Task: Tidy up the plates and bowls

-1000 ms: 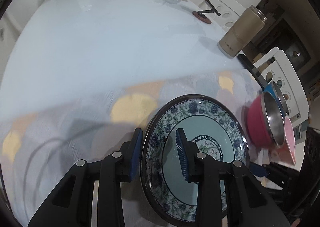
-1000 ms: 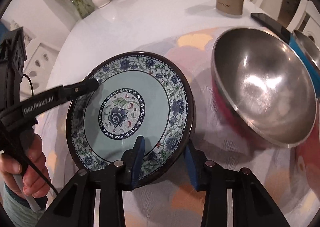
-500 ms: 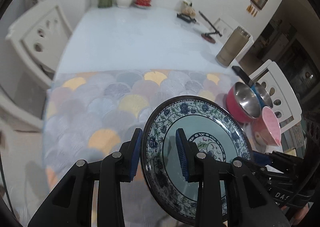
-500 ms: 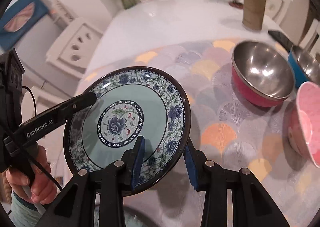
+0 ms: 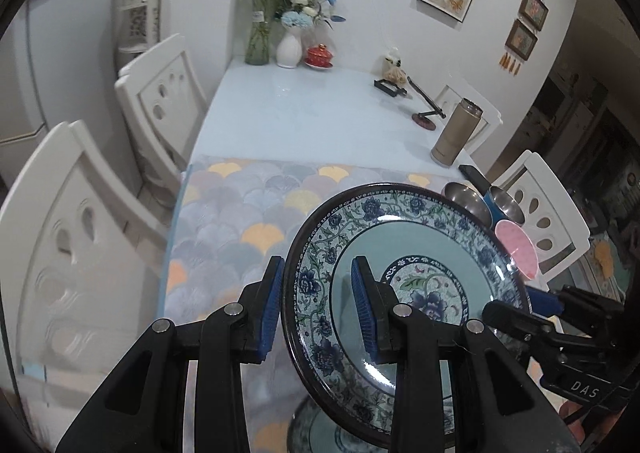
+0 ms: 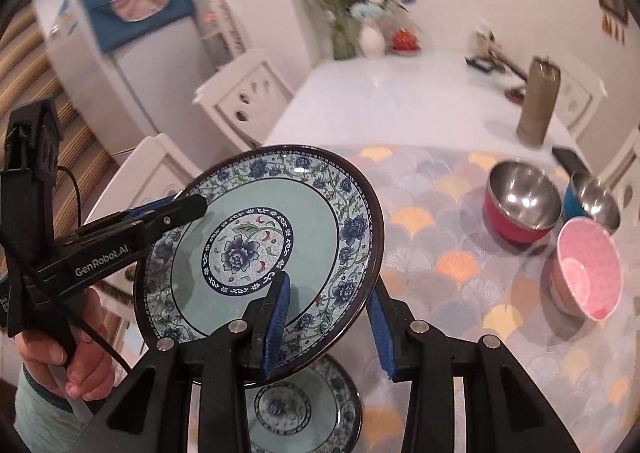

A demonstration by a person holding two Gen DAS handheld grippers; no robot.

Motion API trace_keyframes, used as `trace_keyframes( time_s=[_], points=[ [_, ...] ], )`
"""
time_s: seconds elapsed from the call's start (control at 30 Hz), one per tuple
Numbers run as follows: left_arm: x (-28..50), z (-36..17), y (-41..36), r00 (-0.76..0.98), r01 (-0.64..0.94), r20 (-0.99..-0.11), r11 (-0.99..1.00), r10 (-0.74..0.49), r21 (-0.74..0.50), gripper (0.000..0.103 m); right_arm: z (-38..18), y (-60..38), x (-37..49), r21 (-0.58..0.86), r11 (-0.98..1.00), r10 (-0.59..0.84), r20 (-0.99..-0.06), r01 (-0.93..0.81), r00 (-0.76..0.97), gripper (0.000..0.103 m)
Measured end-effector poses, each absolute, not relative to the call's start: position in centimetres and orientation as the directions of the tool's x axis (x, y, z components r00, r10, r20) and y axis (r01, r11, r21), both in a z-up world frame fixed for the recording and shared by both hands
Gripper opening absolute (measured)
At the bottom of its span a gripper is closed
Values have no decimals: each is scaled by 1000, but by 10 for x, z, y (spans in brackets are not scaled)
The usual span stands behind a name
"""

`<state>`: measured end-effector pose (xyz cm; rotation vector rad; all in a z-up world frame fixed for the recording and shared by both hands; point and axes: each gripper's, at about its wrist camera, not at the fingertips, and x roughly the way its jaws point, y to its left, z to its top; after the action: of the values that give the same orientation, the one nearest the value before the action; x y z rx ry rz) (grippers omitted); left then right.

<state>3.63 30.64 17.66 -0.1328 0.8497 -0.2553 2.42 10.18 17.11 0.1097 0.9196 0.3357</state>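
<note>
Now the patterned plate (image 6: 256, 249), which lay low on the mat a second ago, rides high above the desk (image 5: 304, 113), the left gripper (image 5: 318, 307) and right gripper (image 6: 328, 323) each clenched on its rim. A matching second plate (image 6: 304, 409) waits below at 6 o'clock, likely the stacking spot. Bowls (image 6: 520, 201) cluster at 3 o'clock on the scalloped mat (image 6: 448, 253); white chairs (image 5: 160, 101) and flowers (image 5: 280, 5) stand beyond.
</note>
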Motion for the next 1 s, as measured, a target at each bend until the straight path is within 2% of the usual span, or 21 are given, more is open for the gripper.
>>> trace_keyframes(
  time_s=[0.27, 0.77, 1.0],
  points=[
    [-6, 157, 304, 609, 119, -755, 969, -243, -216, 31, 177, 109, -17, 163, 931, 331, -754, -326, 568, 39],
    [-58, 90, 304, 487, 23, -846, 972, -217, -236, 29, 97, 110, -40, 179, 902, 327, -877, -394, 351, 40],
    [-64, 72, 304, 465, 0, -862, 974, -202, -228, 29, 71, 113, -43, 209, 897, 330, -902, -389, 277, 40]
  ],
)
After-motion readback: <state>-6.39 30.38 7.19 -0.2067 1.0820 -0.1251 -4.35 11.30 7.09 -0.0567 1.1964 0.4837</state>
